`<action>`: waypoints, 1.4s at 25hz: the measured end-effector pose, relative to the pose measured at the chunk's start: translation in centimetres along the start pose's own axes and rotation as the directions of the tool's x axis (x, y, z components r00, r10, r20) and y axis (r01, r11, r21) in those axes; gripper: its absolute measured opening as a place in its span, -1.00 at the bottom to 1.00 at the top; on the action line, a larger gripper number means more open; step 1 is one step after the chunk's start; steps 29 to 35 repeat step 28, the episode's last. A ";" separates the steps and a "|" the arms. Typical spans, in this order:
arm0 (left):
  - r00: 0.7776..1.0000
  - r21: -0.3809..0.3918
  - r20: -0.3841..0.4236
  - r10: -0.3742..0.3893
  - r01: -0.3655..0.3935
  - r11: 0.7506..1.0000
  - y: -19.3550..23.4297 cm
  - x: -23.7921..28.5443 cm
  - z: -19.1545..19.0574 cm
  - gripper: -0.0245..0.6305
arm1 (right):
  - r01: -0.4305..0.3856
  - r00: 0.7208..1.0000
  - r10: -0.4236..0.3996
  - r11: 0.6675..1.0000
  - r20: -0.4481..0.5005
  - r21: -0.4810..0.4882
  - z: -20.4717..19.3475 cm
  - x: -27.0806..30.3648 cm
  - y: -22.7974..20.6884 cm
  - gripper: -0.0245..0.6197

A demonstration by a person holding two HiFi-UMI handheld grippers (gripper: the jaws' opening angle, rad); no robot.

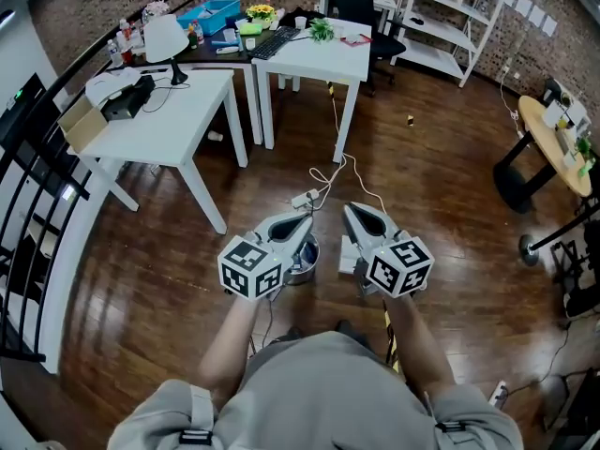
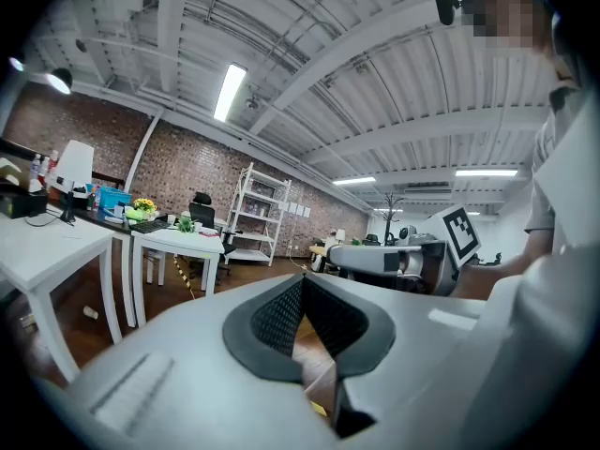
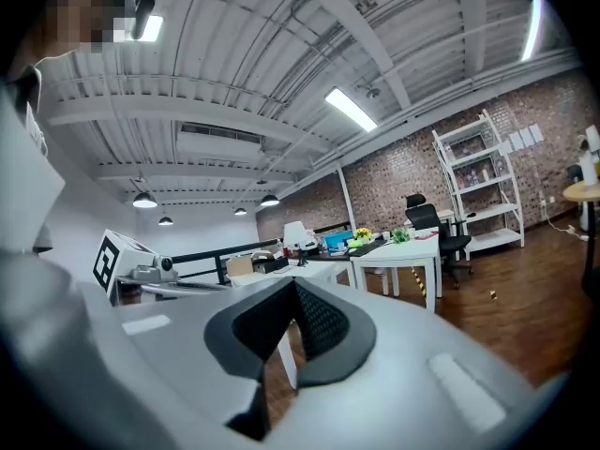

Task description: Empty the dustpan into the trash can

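In the head view both grippers are held up side by side in front of the person, pointing away. My left gripper (image 1: 307, 221) is shut with nothing in it, and so is my right gripper (image 1: 349, 209). On the floor below, a small round metal trash can (image 1: 304, 262) shows partly behind the left gripper. A pale object (image 1: 346, 255), which may be the dustpan, is mostly hidden by the right gripper. In the left gripper view the black pads (image 2: 281, 317) meet and the right gripper (image 2: 398, 259) is alongside. In the right gripper view the pads (image 3: 319, 326) also meet.
A power strip with a white cable (image 1: 309, 198) lies on the wooden floor ahead. White tables (image 1: 169, 120) (image 1: 319, 54) stand at the back left, a black railing (image 1: 28, 186) at the far left, a round table (image 1: 553, 139) at the right and white shelves (image 1: 450, 26) at the back.
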State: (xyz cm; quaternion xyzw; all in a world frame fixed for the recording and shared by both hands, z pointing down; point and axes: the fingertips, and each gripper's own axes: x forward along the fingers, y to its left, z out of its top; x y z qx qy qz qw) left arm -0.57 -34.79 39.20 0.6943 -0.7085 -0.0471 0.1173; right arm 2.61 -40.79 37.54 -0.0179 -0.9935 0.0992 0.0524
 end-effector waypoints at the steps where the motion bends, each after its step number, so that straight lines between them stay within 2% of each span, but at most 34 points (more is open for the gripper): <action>1: 1.000 -0.001 -0.003 0.003 -0.003 1.000 0.1 -0.1 -0.1 -0.91 | -0.003 1.000 0.003 1.000 0.001 0.000 0.1 0.0 0.1 -0.92; 8: 1.000 -0.013 0.005 0.016 -0.016 1.000 -0.3 -0.2 -0.3 -0.91 | -0.002 1.000 0.002 1.000 0.014 -0.010 1.4 -0.6 0.3 -0.92; 35: 1.000 -0.011 0.012 0.021 -0.021 1.000 0.1 -1.7 -0.3 -0.91 | -0.033 0.999 0.033 0.999 0.022 -0.022 1.6 0.5 2.0 -0.92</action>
